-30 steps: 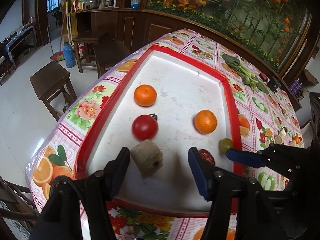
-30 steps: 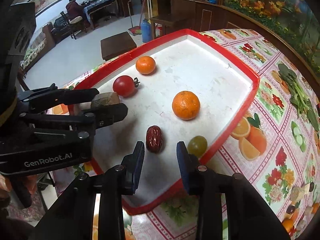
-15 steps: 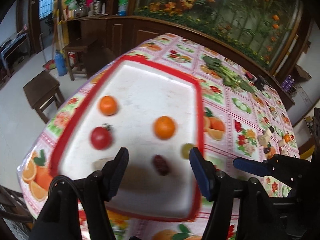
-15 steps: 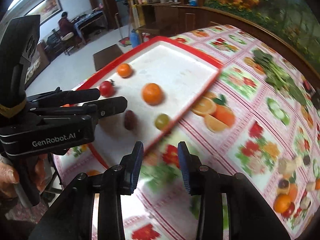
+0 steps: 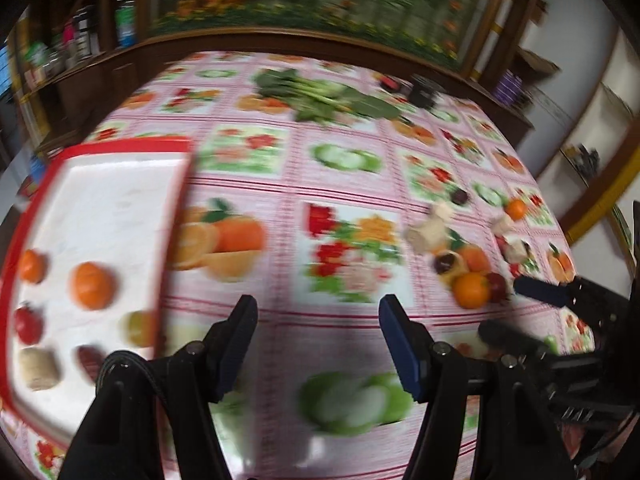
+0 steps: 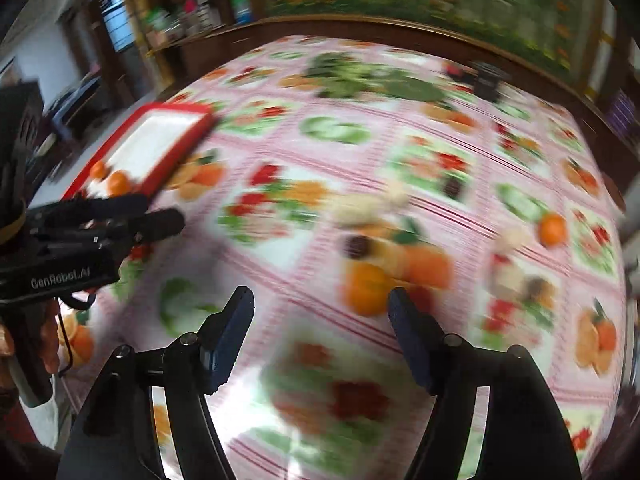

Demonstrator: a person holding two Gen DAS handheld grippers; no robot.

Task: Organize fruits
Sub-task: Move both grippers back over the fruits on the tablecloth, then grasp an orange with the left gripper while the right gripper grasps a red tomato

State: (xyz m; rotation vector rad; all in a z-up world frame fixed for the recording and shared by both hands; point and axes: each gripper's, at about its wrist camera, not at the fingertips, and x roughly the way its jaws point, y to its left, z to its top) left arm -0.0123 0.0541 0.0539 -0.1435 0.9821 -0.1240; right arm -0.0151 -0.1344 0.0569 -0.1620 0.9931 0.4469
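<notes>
The red-rimmed white tray (image 5: 128, 146) lies at the left and holds two oranges (image 5: 93, 290), a tomato (image 5: 28, 324), a green fruit (image 5: 138, 326), a red date (image 5: 90, 356) and a brown block (image 5: 38, 368). My left gripper (image 5: 318, 308) hangs open over the fruit-print tablecloth, with nothing between its fingers. Loose fruit lies to the right: an orange (image 5: 472, 290), a small red fruit (image 5: 496, 284) and beige blocks (image 5: 428, 234). My right gripper (image 6: 320, 304) is empty and its jaws are opening, with that orange (image 6: 366, 288) just ahead of its right finger. Both views are motion-blurred.
Leafy greens (image 5: 328, 98) and a dark box (image 5: 426, 90) lie at the table's far side, below a wooden ledge with a flower panel. A smaller orange (image 6: 552, 230) sits near the right edge. A hand (image 6: 48, 344) holds the left gripper (image 6: 164, 209).
Both grippers have swung right, from over the tray to over the tablecloth near the loose fruit. The right jaws have spread from narrow to wide. Nothing was picked up.
</notes>
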